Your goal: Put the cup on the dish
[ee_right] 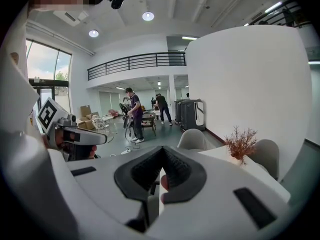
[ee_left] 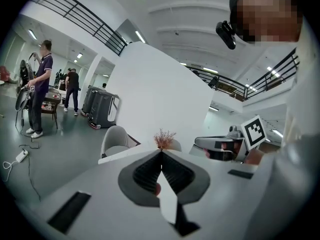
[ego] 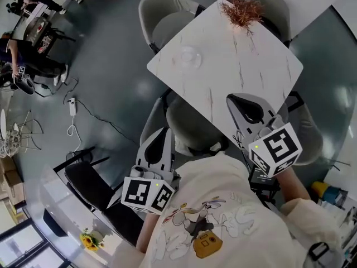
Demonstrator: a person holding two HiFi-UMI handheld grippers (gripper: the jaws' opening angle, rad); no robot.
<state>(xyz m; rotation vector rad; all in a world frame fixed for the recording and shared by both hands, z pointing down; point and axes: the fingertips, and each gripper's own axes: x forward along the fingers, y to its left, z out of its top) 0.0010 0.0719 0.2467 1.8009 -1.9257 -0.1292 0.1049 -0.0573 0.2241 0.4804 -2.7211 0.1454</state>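
Note:
A clear glass piece (ego: pixel 189 56) sits near the left corner of the white marble table (ego: pixel 251 66); I cannot tell cup from dish in it. My left gripper (ego: pixel 165 131) is held low by my chest, off the table's near edge, shut with nothing in it (ee_left: pixel 161 153). Over the table's near right edge is my right gripper (ego: pixel 231 98), also shut and empty (ee_right: pixel 162 150). Both are well short of the glass. Each gripper view shows the other gripper, the right gripper (ee_left: pixel 220 147) and the left gripper (ee_right: pixel 75 134), but not the glass.
A dried reddish plant (ego: pixel 241 7) stands at the table's far corner. Grey chairs (ego: pixel 167 21) ring the table, one (ego: pixel 189 121) tucked under its near edge. A cable with a power strip (ego: pixel 72 106) lies on the floor at left. People (ego: pixel 28 54) stand far left.

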